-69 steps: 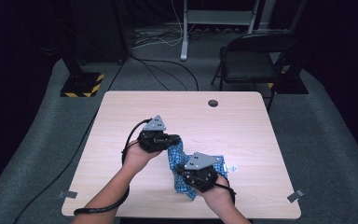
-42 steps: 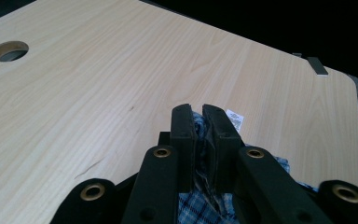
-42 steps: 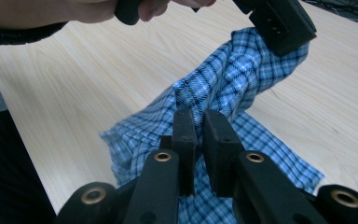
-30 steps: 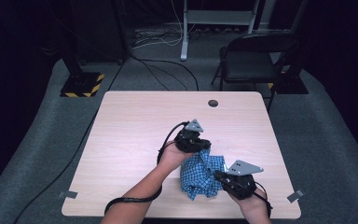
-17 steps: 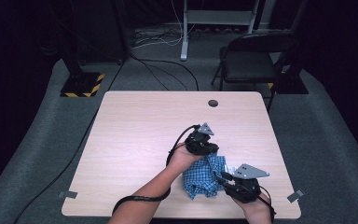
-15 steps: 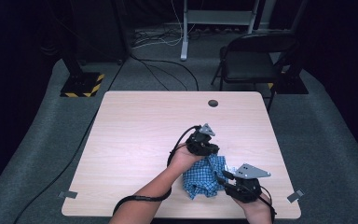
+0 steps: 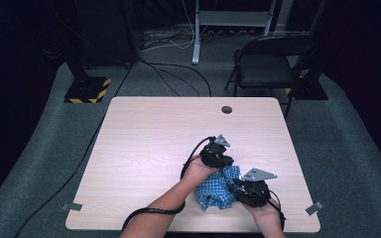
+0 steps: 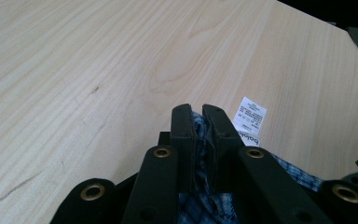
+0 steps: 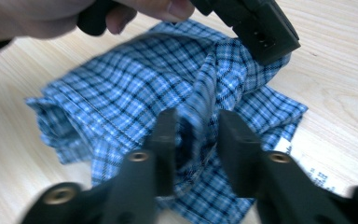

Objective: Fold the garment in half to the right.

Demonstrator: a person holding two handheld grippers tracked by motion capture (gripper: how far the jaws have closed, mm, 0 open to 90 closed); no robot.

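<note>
A blue checked cloth [image 7: 215, 191] lies bunched on the wooden table [image 7: 154, 144] near its front edge, right of the middle. My left gripper [image 7: 224, 159] is at the cloth's far edge, shut on a pinch of the cloth [image 8: 199, 140]. A white label [image 8: 250, 119] lies flat just beyond those jaws. My right gripper [image 7: 239, 191] is at the cloth's right side. Its jaws stand apart, and a raised fold of the cloth [image 9: 135, 88] runs between them up to the left gripper [image 9: 256, 28].
The table has a round hole [image 7: 226, 109] at its far edge and tape strips at its front corners [image 7: 314, 208]. A black chair [image 7: 268, 64] and floor cables stand beyond the table.
Both grippers carried the cloth to the right across the table and bunched it. In the last half second they have barely moved.
</note>
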